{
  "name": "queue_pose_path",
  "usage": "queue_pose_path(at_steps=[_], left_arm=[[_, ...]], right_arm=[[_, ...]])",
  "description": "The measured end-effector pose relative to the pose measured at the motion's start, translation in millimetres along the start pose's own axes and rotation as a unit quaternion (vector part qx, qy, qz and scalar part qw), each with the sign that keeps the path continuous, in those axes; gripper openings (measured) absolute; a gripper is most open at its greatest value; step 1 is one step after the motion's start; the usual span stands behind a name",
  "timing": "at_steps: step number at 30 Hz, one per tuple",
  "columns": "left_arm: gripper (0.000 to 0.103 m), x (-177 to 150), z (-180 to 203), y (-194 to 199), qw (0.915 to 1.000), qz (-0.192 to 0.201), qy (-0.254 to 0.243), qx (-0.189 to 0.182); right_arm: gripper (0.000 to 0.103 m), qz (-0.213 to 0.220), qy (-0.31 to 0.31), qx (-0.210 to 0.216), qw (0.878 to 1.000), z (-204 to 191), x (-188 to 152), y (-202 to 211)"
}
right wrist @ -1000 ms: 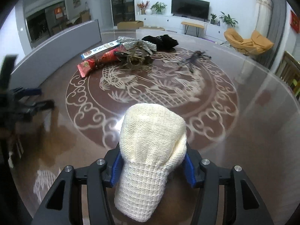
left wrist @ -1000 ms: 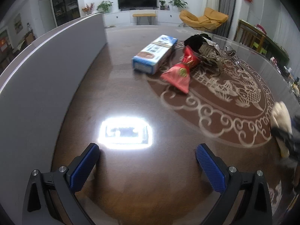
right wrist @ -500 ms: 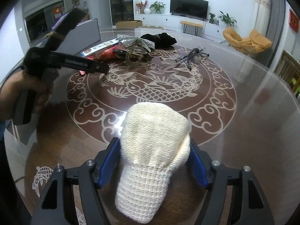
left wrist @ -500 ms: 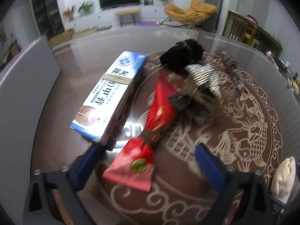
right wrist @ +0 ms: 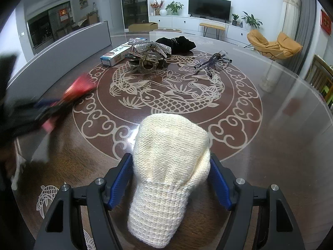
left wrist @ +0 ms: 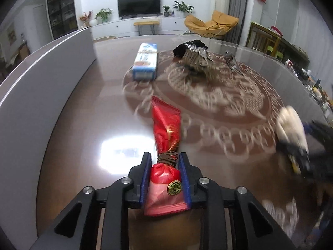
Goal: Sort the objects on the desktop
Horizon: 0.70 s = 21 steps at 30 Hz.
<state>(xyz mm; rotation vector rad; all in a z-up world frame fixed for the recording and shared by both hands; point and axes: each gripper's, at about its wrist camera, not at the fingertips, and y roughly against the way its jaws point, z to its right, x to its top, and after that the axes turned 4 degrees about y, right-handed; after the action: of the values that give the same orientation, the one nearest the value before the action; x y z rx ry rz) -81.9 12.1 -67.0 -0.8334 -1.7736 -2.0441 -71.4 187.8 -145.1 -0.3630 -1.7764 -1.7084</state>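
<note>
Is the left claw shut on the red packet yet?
Shut: the left claw pinches the red packet at its tied neck, both pads touching it.

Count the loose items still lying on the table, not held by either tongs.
5: blue box, rhinestone bow, bronze hair claw, black cloth, glasses. All are at the table's far side; the pile may hide more.

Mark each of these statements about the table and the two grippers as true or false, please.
1. The left gripper is shut on the red packet. True.
2. The right gripper is empty. False: it holds the cream knitted piece.
3. The blue and white box lies near the grey partition. True.
4. The glasses lie on top of the box. False: they lie apart, on the table.
</note>
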Motion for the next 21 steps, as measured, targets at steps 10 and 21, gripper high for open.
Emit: queue_pose_path(at_steps=[10, 21], left_arm=[[0.103, 14.3, 3.3, -25.3, 0.9996, -0.022, -0.014, 0.009], [0.103, 13.0, 3.6, -25.8, 0.9997, -0.020, -0.011, 0.008]], right_arm=[[0.099, -0.014, 0.004, 0.000, 1.000, 0.5, 0.1, -5.3], [0.103, -0.019, 0.007, 0.002, 1.000, -0.6, -0.5, -7.2]])
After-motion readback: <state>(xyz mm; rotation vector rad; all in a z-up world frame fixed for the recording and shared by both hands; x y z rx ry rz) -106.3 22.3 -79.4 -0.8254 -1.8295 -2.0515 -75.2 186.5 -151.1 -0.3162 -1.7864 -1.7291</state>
